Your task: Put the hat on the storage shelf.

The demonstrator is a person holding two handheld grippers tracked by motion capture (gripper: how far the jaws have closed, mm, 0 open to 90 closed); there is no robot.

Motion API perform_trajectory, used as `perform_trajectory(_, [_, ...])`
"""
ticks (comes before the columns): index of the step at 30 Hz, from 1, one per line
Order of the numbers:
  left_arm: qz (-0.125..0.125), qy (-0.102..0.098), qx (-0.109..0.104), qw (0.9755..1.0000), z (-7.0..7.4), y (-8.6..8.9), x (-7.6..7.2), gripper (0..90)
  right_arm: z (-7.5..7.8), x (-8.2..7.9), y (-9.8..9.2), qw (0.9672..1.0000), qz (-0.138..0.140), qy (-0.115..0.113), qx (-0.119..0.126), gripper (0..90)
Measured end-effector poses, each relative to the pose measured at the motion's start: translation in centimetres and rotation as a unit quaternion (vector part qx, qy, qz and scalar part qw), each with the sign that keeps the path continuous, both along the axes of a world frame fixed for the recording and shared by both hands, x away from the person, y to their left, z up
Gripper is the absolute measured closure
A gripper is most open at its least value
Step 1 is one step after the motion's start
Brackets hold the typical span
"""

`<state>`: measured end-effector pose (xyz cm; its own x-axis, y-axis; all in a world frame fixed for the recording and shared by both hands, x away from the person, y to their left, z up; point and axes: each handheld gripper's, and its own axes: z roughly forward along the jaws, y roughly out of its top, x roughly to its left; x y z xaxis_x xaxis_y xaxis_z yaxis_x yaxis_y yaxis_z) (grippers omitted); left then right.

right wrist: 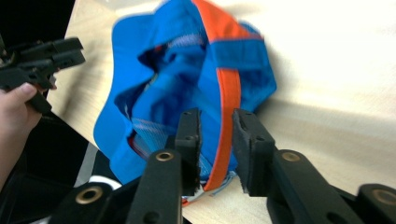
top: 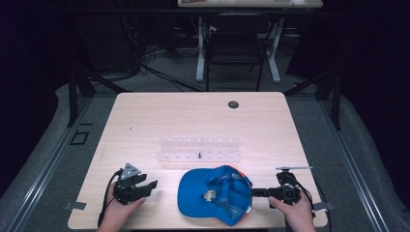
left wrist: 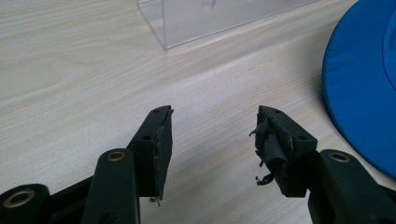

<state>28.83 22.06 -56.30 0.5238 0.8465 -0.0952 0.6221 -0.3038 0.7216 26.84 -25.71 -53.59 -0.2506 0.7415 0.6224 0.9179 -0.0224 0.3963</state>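
high: blue fabric cap with orange trim (top: 215, 194) upside down at table's near edge, between my grippers; clear acrylic rack (top: 199, 149) behind, unused | left view: left gripper (left wrist: 212, 135) jaws wide, empty, cap brim just beside | right view: right gripper (right wrist: 217, 140) jaws narrow, straddling orange band, grip unconfirmed; lift probably pending

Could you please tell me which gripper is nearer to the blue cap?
The right gripper: its jaws straddle the orange-trimmed edge of the cap. The left gripper sits open on the cap's brim side, with bare table between them.
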Motion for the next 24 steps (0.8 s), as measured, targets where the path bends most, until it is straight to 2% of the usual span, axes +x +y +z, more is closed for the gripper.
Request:
perform_trajectory(5, [0.001,-0.001,0.0,1.0,0.0,0.0,0.0,46.3,-1.4,0.4,0.1,0.9996,0.002,0.021,0.018,64.7])
perform_trajectory(11, [0.002,-0.002,0.0,1.0,0.0,0.0,0.0,46.2,-2.0,0.7,1.0,0.9991,0.013,0.035,0.022,67.5])
perform_trajectory(12, [0.0,-0.001,-0.001,1.0,0.0,0.0,0.0,46.2,-2.0,0.7,0.9,0.9987,0.025,0.037,0.023,68.1])
perform_trajectory(13, [-0.001,0.0,0.0,1.0,0.0,0.0,0.0,46.3,-2.0,0.7,1.1,0.9987,0.017,0.037,0.031,68.2])
perform_trajectory(15, [-0.001,0.003,0.002,1.0,0.0,0.0,0.0,46.3,-1.8,0.7,0.9,0.9975,0.032,0.038,0.051,69.1])
perform_trajectory(20, [-0.002,0.0,0.002,1.0,-0.1,-0.1,0.1,46.8,-0.8,0.6,0.6,0.9932,0.047,0.041,0.098,74.5])
perform_trajectory(24, [-0.001,0.0,0.002,1.0,-0.1,-0.1,0.1,46.7,-0.4,0.6,0.7,0.9931,0.054,0.041,0.095,76.4])
